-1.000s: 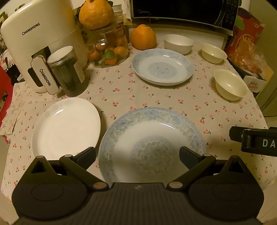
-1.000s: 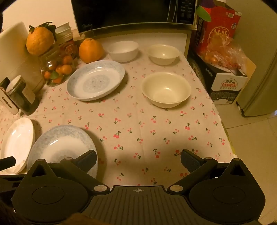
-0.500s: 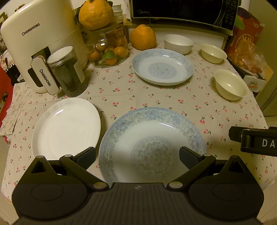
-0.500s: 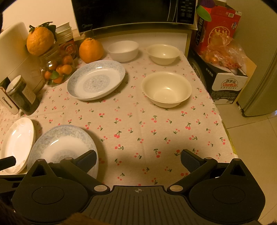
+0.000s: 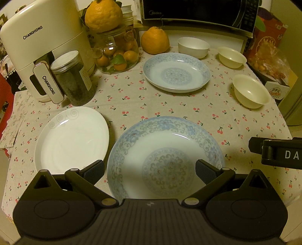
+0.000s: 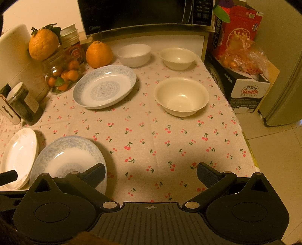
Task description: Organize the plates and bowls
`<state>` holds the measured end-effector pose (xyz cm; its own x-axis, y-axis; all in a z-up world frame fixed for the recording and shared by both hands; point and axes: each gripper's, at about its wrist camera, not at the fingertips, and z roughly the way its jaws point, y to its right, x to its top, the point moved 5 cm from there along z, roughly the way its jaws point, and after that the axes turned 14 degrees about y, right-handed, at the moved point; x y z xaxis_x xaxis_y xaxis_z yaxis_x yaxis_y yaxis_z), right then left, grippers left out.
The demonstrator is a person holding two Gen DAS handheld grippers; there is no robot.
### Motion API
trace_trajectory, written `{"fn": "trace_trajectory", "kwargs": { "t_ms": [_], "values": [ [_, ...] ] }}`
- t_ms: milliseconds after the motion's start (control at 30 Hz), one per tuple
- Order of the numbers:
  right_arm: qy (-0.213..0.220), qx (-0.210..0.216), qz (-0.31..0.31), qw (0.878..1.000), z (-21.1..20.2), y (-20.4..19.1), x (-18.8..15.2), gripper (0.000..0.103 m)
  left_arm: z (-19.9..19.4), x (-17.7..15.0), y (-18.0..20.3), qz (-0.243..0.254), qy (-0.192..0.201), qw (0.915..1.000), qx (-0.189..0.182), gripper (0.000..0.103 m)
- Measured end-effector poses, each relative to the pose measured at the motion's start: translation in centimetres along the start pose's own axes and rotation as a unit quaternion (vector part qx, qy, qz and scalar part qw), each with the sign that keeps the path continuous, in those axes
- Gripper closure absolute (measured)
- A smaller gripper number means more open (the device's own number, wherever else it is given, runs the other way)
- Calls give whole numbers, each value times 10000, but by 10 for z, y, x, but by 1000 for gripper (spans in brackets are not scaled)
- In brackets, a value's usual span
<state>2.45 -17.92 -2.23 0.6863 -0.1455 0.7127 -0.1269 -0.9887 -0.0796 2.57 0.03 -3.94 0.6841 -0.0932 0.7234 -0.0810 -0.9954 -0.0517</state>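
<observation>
Between left tool [image 5: 150, 168] fingers: patterned plate [image 5: 164, 152]

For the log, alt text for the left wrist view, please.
The open left gripper hovers over a blue-patterned plate on a cherry-print tablecloth. A white plate lies left, a second patterned plate and three bowls beyond.

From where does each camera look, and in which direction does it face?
Left wrist: on the open left gripper, above the near blue plate, facing the microwave; the right gripper's tip shows.
Right wrist: on the open right gripper, over bare cloth, facing the same way.
Both share the far blue plate.
</observation>
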Motion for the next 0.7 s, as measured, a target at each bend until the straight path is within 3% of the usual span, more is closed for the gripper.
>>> {"fn": "trace_trajectory", "kwargs": {
  "t_ms": [700],
  "values": [
    [-38,4,19,10000,1,0,-2,0,0,-1,3,13,7,10000,-12,0]
  ]
}}
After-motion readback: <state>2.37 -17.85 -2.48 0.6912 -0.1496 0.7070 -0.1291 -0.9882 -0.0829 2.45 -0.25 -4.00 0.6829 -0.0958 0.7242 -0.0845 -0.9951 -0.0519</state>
